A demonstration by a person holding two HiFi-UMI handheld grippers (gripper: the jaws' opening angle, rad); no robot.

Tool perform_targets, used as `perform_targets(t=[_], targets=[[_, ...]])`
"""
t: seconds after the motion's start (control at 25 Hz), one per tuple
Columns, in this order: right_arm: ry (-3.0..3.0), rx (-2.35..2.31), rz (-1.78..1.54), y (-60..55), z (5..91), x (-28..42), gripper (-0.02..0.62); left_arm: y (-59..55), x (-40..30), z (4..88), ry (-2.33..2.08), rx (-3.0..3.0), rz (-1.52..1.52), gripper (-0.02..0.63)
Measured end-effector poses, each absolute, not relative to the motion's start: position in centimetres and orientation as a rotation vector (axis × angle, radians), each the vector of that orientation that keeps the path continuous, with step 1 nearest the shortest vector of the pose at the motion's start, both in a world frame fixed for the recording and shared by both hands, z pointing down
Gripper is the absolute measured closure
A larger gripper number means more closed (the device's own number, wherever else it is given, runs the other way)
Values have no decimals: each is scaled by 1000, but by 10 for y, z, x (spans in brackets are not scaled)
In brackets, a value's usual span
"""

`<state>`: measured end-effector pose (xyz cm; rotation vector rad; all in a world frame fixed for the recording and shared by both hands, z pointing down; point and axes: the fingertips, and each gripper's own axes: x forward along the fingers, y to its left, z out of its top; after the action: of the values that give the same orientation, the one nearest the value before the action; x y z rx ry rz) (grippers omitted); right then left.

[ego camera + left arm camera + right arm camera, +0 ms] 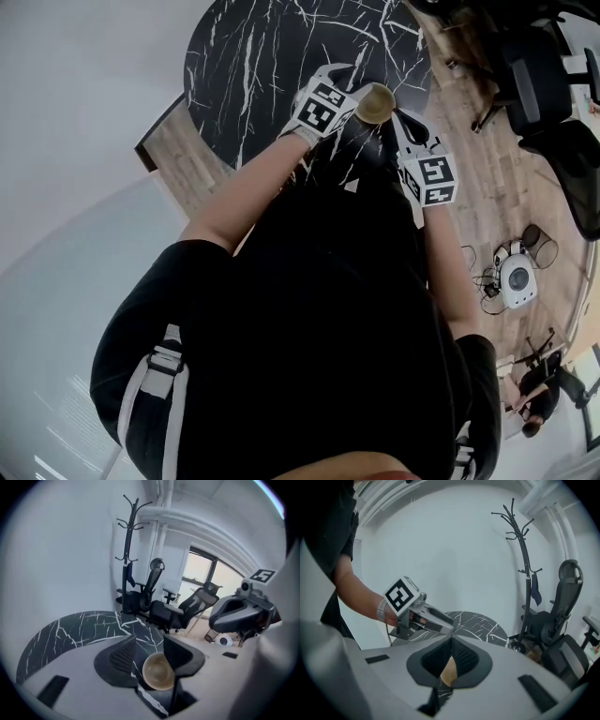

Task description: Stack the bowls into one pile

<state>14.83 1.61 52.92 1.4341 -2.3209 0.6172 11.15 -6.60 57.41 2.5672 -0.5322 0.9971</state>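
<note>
Over on the left, the left claw (150, 641) is released, its jaws spread wide and pointing down at the black marbled tabletop (253, 56). Framed right in that gap is the tan bowl (158, 671), mouth up and near the person's edge of the tabletop. I can't say for sure whether it rests there or hangs just above. Moving right, the right claw (451, 644) is clenched on the bowl's rim, with a sliver of tan wall caught between the dark pads. It's the only bowl I can spot, so where the pile will stand is anyone's guess. A rim pinch like that looks thin to me, so the thing to do is keep the bowl level, move it slowly and lower it straight rather than swing it. The left claw should stay wide until it's truly wanted, because the two claws are almost nose to nose and a nudge could twist the bowl out of the grip. Around the room, a coat stand (127, 550) is by the wall, dark office chairs (164, 606) crowd just beyond the tabletop, and further right a white gadget (517, 279) with cables lies on the wooden floor (497, 178). None of it reaches the work, and the real obstacle here is the other claw.
</note>
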Motion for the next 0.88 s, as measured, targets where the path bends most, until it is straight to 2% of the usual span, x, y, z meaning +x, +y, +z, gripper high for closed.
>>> perform_targets(t=[0.48,0.88], targets=[[-2416,1514,414,-8,448,156,604,-53,103,404,-480,2858,408,460],[-2573,1517,270,-8,381,131,604,-49,85,350,-549,2993,235,543]])
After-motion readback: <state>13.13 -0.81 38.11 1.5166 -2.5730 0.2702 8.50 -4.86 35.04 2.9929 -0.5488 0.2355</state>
